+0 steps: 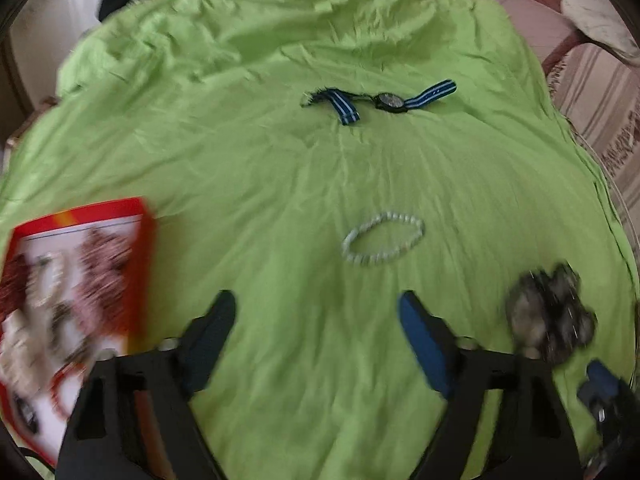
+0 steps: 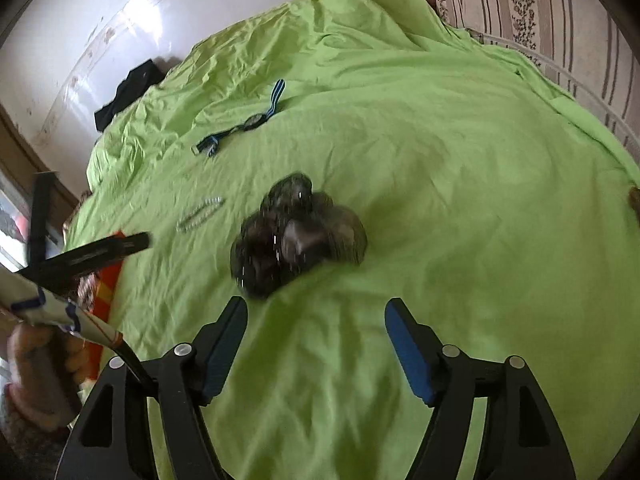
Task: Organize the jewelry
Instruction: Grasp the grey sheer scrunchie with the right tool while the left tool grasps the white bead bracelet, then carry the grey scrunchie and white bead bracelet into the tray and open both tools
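Grippers, left [image 1: 318, 312] and right [image 2: 316, 320], both spread and empty above green cloth [image 1: 280, 168]; bead bracelet [image 1: 383, 239] ahead of left, dark bundle [image 2: 298, 234] ahead of right.

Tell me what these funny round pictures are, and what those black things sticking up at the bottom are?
Those black things are the fingers of two grabbing tools that a person holds, one in each hand. Each tool has a small camera looking along its fingers, and the lens bends the picture round.

One picture comes from the left gripper, the other from the right gripper. Both are open and hold nothing.

Below them lies a green cloth. On it are a watch with a blue striped strap, a pale bead bracelet and a dark, blurry bundle that I cannot make out. At the left edge sits a red box with jewelry inside.
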The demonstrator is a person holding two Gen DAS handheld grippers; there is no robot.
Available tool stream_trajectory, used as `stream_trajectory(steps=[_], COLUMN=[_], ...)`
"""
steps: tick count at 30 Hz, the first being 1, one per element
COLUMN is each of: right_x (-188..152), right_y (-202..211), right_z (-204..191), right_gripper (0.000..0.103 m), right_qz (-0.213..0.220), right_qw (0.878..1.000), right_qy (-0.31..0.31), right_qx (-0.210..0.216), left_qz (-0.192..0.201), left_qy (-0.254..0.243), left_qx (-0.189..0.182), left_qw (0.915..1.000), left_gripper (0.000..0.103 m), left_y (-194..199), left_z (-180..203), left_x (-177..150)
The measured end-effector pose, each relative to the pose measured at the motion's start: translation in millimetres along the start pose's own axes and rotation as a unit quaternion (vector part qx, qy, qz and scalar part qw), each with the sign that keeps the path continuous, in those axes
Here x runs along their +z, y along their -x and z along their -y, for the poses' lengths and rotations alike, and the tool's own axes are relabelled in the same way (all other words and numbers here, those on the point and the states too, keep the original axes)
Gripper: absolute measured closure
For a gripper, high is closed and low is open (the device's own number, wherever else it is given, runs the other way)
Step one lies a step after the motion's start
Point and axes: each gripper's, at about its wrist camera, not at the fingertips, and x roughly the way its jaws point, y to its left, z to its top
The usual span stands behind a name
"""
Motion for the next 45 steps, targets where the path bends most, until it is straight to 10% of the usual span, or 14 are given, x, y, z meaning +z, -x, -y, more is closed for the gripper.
stream_trajectory(steps=[11,14,15,16,18,34,45], right_x=[29,32,32,33,32,17,-10], right_y=[-48,-58,-60,-62,-63,21,45], right_z=[-13,-21,-25,-27,-33,-58,-137], right_gripper=[0.021,0.023,0.039,0.065,0.079,0.082,0.082], right_qz=[0.004,0.004,0.002,-0.002,-0.014,0.033,0.027], right_qw=[1.000,1.000,1.000,0.999,0.999,0.996,0.987], right_qy=[0.005,0.018,0.026,0.032,0.044,0.085,0.142], right_qx=[0.007,-0.002,-0.003,-0.003,0.007,0.016,0.073], left_qz=[-0.010,-0.003,-0.008,-0.016,-0.019,0.044,0.082], left_qy=[-0.027,-0.051,-0.050,-0.044,-0.033,0.007,0.029], left_qx=[0.011,0.028,0.016,0.000,-0.017,-0.111,-0.030], left_qw=[0.9995,0.9983,0.9986,0.9989,0.9991,0.9929,0.9957], left_gripper=[0.039,0.081,0.097,0.098,0.098,0.098,0.098], left_y=[-71,-66,-65,-64,-56,120,218], left_z=[30,38,38,36,34,-7,-112], left_x=[32,29,29,29,29,-12,-60])
